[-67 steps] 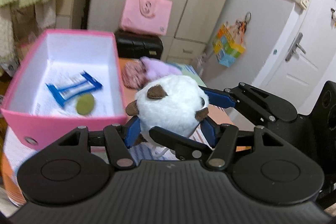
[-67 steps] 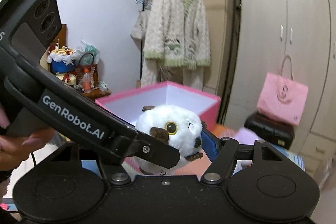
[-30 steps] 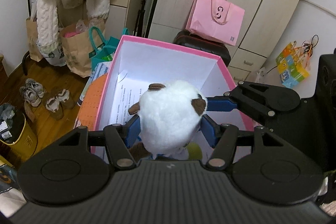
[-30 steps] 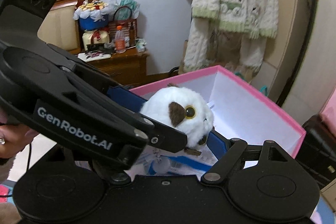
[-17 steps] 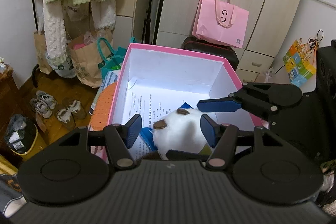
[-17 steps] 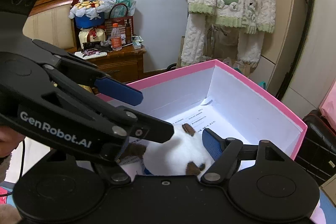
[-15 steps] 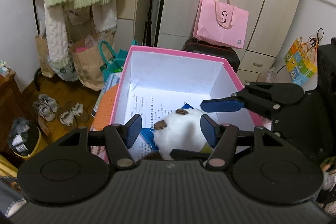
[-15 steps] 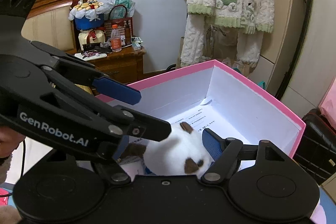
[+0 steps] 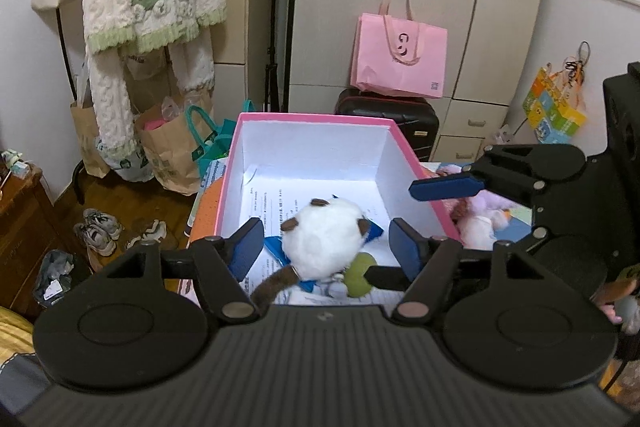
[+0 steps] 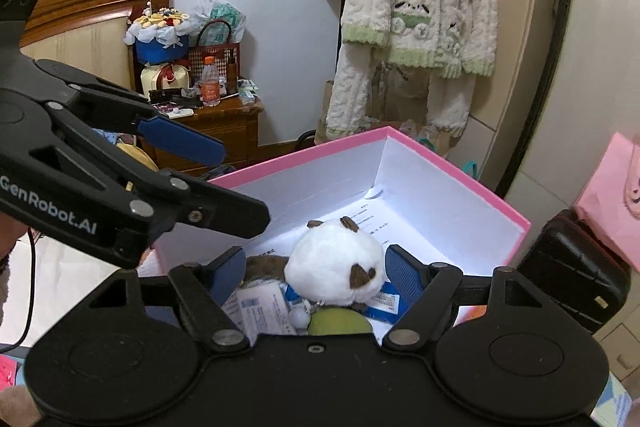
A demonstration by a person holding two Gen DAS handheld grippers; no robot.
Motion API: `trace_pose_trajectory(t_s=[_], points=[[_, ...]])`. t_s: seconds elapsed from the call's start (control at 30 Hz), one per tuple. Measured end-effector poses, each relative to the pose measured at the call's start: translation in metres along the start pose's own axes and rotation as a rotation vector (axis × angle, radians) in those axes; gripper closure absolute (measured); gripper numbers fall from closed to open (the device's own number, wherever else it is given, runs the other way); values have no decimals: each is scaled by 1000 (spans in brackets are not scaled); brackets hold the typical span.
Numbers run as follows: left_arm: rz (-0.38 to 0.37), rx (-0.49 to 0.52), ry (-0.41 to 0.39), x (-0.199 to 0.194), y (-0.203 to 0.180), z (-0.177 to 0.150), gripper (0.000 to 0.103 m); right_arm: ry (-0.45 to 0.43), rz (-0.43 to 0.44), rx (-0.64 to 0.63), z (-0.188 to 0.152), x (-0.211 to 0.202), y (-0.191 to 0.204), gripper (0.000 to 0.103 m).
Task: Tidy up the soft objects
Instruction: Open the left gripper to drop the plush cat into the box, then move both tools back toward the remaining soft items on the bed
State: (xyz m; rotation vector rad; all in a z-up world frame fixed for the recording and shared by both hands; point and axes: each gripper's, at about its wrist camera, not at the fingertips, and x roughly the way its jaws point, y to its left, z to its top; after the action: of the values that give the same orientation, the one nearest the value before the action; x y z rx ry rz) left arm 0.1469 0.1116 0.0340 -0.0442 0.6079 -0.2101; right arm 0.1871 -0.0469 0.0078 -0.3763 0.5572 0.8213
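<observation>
plush toy [image 9: 322,241] in box [image 9: 316,118], below spread left gripper [image 9: 326,247]

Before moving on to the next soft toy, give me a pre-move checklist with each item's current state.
1. Round white plush toy with brown ears lying inside the pink cardboard box: ok.
2. Left hand-held gripper open, pads clear of the plush: ok.
3. Right hand-held gripper open: ok.
4. Purple plush toy waiting outside the box, right of it: ok.
5. Path to the purple plush clear: not ok, the right gripper's arm crosses it.
</observation>
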Motion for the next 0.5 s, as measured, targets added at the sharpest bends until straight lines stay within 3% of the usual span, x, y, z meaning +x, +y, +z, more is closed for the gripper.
trace_pose_trajectory(t_s=[0.37, 0.5], points=[[-70, 98, 8, -47, -38, -5, 27, -55, -89, -51, -15, -72, 25, 21], [-102, 127, 17, -60, -56, -9, 25, -117, -72, -61, -30, -104, 28, 21]])
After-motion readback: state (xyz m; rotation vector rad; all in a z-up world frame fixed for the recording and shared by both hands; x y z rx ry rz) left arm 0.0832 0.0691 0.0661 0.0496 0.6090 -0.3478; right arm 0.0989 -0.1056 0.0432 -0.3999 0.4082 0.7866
